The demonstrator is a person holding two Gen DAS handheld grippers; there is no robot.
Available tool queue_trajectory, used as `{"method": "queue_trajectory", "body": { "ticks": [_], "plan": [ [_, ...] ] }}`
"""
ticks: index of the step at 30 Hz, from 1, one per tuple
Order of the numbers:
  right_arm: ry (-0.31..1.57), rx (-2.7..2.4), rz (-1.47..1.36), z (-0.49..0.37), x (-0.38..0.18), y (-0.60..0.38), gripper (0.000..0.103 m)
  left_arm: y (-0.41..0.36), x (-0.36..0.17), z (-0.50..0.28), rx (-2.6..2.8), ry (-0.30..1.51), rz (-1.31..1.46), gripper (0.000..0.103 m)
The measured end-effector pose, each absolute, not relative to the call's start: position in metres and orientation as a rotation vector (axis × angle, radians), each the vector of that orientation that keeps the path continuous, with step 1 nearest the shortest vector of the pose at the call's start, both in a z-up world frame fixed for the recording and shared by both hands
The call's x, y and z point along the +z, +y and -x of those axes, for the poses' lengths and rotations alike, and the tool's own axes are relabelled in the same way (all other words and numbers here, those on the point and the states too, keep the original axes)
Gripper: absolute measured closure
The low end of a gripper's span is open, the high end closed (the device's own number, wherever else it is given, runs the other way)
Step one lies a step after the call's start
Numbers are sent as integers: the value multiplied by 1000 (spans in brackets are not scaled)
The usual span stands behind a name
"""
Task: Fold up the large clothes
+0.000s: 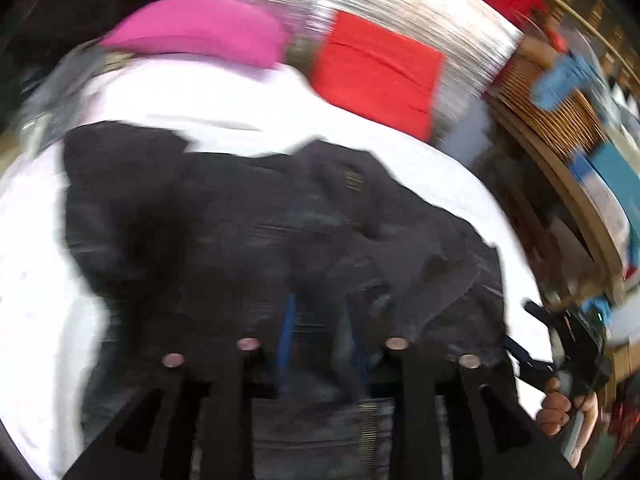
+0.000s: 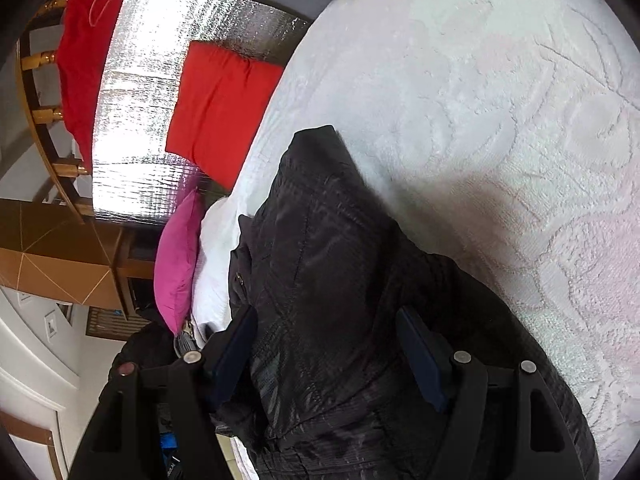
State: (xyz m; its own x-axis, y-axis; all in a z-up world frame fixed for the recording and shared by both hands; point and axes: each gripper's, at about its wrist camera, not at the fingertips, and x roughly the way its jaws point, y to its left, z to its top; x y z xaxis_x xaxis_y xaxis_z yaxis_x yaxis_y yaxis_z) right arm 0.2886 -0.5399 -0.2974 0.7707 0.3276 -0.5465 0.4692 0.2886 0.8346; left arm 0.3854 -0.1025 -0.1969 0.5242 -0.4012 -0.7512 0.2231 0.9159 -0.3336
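Item: one large black quilted jacket of shiny synthetic cloth (image 2: 320, 280), lying crumpled on a white textured bedspread (image 2: 500, 100), toward the bed's near edge, only partly laid out and with no tidy fold yet visible. Left gripper (image 1: 320, 344): jaws narrowed with dark cloth bunched between the blue pads; the view is smeared by motion, so the grip reads as closed on the jacket, though how much cloth is caught cannot be told. Right gripper (image 2: 332, 344): jaws wide, its blue pads (image 2: 420, 360) standing to either side of a raised ridge of the jacket without visibly pressing on it; judged open, not holding. The person's hand (image 1: 560, 404) grips the right tool's handle at the right edge of the left view. Surroundings: a magenta pillow (image 2: 176, 264) and a red pillow (image 2: 224, 112) at the far end of the bed, against a silver foil-faced panel (image 2: 144, 80). Risks, as judgement: the slick cloth may slide out of a shallow left pinch under a fast pull; with the right side unheld, one-handed dragging would likely skew the jacket and bunch it rather than fold it; a low pinch could catch the bedspread along with the jacket; a wide sweep could push the pillows.
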Motion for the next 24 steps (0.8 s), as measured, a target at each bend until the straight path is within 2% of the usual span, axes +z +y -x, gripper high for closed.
{"method": "queue_trajectory", "body": {
  "ticks": [1,5,9,11,17,24],
  "plan": [
    [738,-109,-1310,-289,-298,-540,28,-88,-196,-386,-345,945,220,59],
    [740,-125,-1288,-290,-295,-536,28,-45,-194,-378,-264,947,286,44],
    [748,-139,-1258,-293,-291,-530,28,-77,-189,-365,-301,954,227,30],
    [751,-142,-1271,-294,-294,-531,28,-108,-183,-360,-343,948,155,19],
    [755,-126,-1296,-293,-298,-535,28,-212,-191,-372,-338,1008,8,16],
    [773,-126,-1275,-296,-298,-533,28,-281,-222,-399,-211,1004,-259,16]
  ]
}}
